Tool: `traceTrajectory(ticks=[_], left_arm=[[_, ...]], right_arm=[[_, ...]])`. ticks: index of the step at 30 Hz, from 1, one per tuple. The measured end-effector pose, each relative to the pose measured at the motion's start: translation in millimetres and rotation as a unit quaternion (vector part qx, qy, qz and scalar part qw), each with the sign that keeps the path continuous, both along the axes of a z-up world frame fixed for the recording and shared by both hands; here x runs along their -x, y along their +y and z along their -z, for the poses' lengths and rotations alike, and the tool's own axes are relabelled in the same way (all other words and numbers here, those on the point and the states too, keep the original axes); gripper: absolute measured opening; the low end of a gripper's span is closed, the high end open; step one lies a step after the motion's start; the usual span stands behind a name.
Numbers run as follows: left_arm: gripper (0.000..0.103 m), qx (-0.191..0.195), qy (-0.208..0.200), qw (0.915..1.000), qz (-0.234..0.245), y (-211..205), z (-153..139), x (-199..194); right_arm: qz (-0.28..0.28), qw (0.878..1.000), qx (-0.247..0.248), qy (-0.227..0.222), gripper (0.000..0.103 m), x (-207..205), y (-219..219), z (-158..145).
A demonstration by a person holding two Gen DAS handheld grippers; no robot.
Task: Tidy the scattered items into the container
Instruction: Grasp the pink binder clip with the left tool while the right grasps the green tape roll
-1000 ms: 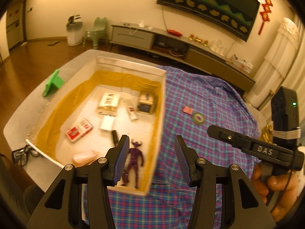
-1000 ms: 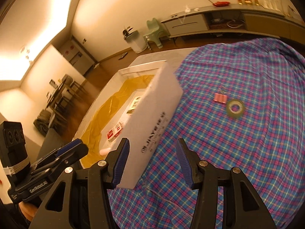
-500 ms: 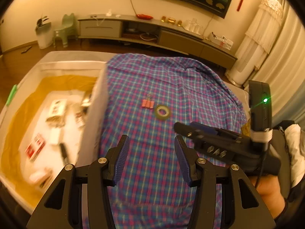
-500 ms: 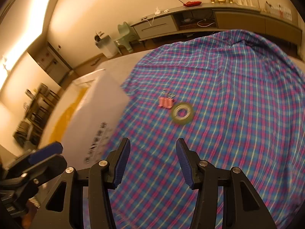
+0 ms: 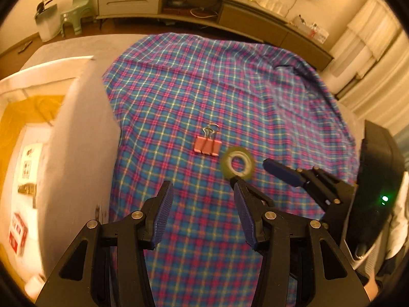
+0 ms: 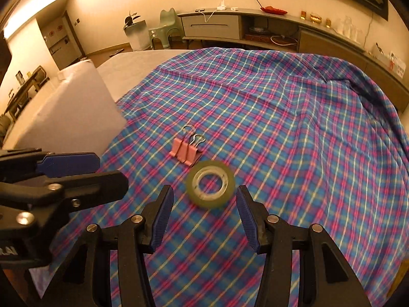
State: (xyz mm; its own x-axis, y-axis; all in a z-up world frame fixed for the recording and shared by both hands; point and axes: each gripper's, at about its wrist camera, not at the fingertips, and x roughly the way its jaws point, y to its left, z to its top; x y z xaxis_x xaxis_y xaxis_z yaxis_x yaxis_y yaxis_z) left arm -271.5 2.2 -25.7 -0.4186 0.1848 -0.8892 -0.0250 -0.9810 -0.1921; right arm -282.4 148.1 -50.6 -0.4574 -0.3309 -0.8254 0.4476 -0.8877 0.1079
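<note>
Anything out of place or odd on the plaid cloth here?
Two items lie loose outside the white box: pink binder clips and a tape roll, side by side on the plaid cloth. Nothing looks damaged or spilled.

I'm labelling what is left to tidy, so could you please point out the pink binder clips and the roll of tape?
Pink metal binder clips [image 6: 186, 151], right wrist view, on the pink body.
Greenish clear tape roll [image 6: 211, 184], right wrist view, on its ring.

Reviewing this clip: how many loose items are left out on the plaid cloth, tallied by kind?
Pink binder clips: 2, side by side
Tape roll: 1
Total on the plaid cloth: 3
</note>
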Motion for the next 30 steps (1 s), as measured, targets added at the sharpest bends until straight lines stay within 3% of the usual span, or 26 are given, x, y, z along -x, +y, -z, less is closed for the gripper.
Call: traceTrajectory(ticks=[6, 8, 10, 15, 16, 17, 19, 20, 24, 25, 26, 30], left_arm=[[0.052, 0.04, 0.002, 0.9988, 0.029, 16, 17, 23], [0.052, 0.043, -0.001, 0.9986, 0.031, 19, 22, 29], [0.052, 0.034, -0.004, 0.9988, 0.036, 22, 26, 34], [0.052, 0.036, -0.002, 0.9989, 0.031, 28, 33, 45], [0.052, 0.038, -0.002, 0.9988, 0.031, 28, 34, 45], [0.052, 0.04, -0.004, 0.9987, 0.031, 29, 36, 46], [0.052, 0.044, -0.006, 0.9987, 0.026, 27, 39, 48], [0.052, 0.045, -0.007, 0.9987, 0.024, 27, 41, 48], [0.052, 0.046, -0.003, 0.9987, 0.019, 24, 43, 50], [0.052, 0.048, -0.001, 0.9987, 0.019, 25, 43, 50], [0.052, 0.049, 0.002, 0.9986, 0.022, 26, 43, 51], [0.054, 0.05, 0.011, 0.9981, 0.033, 33, 43, 52]], right_arm=[[-0.013, 1.0, -0.009, 0.004, 0.038, 6, 0, 10], [-0.007, 1.0, -0.007, 0.002, 0.022, 7, 6, 9], [0.001, 1.0, 0.006, -0.009, 0.019, 9, 14, 10], [0.007, 0.999, 0.031, -0.026, 0.022, 12, 26, 11], [0.007, 0.999, 0.031, -0.022, 0.03, 12, 26, 11], [0.005, 0.999, 0.032, -0.02, 0.044, 11, 24, 10], [-0.004, 0.999, 0.033, -0.009, 0.058, 9, 19, 9], [-0.011, 1.0, 0.029, -0.002, 0.06, 8, 15, 9], [-0.028, 0.999, 0.002, 0.018, 0.061, 6, -3, 13], [-0.03, 0.999, -0.003, 0.017, 0.059, 6, -5, 16], [-0.031, 0.999, -0.009, 0.017, 0.051, 6, -7, 18], [-0.022, 0.999, -0.023, 0.01, 0.049, 6, -4, 18]])
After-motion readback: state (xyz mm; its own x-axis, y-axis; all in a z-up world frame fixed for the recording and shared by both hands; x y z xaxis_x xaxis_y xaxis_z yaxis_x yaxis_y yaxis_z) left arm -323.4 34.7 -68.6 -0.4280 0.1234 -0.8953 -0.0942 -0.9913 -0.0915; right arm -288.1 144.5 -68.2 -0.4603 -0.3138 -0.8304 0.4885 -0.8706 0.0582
